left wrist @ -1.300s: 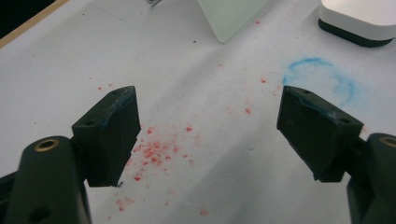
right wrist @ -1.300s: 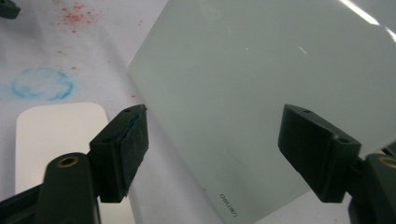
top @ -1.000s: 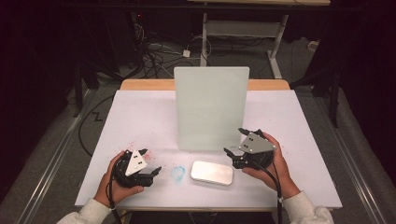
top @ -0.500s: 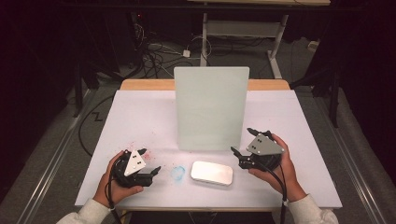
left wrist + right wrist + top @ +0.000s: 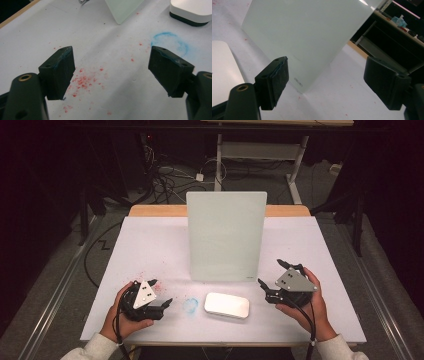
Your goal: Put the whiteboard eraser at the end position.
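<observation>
The white eraser block (image 5: 226, 305) lies flat on the table (image 5: 150, 245), near the front edge, between the two hands. Its long axis runs 9-to-3 o'clock in the high view. From the right gripper (image 5: 274, 279) the block lies at about 8 o'clock, near but not touching. From the left gripper (image 5: 160, 295) it lies at 3 o'clock, farther off, with the blue chalk ring (image 5: 190, 305) between them. The right hand is judged the nearer.

Fingers, right gripper: spread apart with nothing between them; they have just been opening. In the right gripper view they point toward the lower corner of the upright glass board (image 5: 312, 32), with the block's white top at the left edge (image 5: 222, 72).

Fingers, left gripper (image 5: 112, 72): wide apart, empty, resting low over red crumbs (image 5: 82, 81).

Clearance: the board stands at 12 o'clock from the block, a bare strip of table between them. Open table lies at 3 o'clock of the right hand. The front table edge is close at 6 o'clock.
</observation>
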`<state>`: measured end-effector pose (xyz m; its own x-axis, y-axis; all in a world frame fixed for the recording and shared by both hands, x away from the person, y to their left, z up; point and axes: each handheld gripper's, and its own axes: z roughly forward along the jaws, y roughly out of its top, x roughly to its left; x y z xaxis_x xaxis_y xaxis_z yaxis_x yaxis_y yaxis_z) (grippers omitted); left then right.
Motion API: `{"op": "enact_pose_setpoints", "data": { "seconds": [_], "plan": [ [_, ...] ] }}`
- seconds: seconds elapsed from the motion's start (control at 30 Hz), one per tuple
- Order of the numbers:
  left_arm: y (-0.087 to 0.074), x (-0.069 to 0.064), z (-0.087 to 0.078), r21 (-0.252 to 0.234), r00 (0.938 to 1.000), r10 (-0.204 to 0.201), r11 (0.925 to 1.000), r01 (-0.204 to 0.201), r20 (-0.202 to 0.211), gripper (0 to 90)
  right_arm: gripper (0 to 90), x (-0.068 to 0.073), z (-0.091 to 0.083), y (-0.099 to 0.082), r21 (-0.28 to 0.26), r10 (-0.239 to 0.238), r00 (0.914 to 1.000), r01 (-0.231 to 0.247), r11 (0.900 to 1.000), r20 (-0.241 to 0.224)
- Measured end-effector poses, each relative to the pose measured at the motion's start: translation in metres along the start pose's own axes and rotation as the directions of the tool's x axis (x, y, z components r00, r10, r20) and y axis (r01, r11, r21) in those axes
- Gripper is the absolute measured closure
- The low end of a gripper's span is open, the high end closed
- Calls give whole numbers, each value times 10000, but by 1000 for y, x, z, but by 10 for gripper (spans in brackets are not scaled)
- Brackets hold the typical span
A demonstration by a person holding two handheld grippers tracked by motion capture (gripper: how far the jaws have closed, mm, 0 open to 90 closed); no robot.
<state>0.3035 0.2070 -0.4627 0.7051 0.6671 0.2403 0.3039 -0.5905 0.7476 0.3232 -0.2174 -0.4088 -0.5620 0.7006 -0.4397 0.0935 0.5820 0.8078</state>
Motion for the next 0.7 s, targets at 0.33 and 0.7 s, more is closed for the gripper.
{"op": "enact_pose_setpoints", "data": {
  "seconds": [0.33, 0.7],
  "plan": [
    [0, 1, 0, -21, 10000, -63, 10000, 63, -32, 205, 199, -5, -7, -17, 118, 247, 9997, -247, 9996, 54],
    [0, 2, 1, -63, 9998, -172, 9998, 172, -63, 193, 181, -9, -17, -39, 23, 718, 9973, -718, 9974, 151]
  ]
}}
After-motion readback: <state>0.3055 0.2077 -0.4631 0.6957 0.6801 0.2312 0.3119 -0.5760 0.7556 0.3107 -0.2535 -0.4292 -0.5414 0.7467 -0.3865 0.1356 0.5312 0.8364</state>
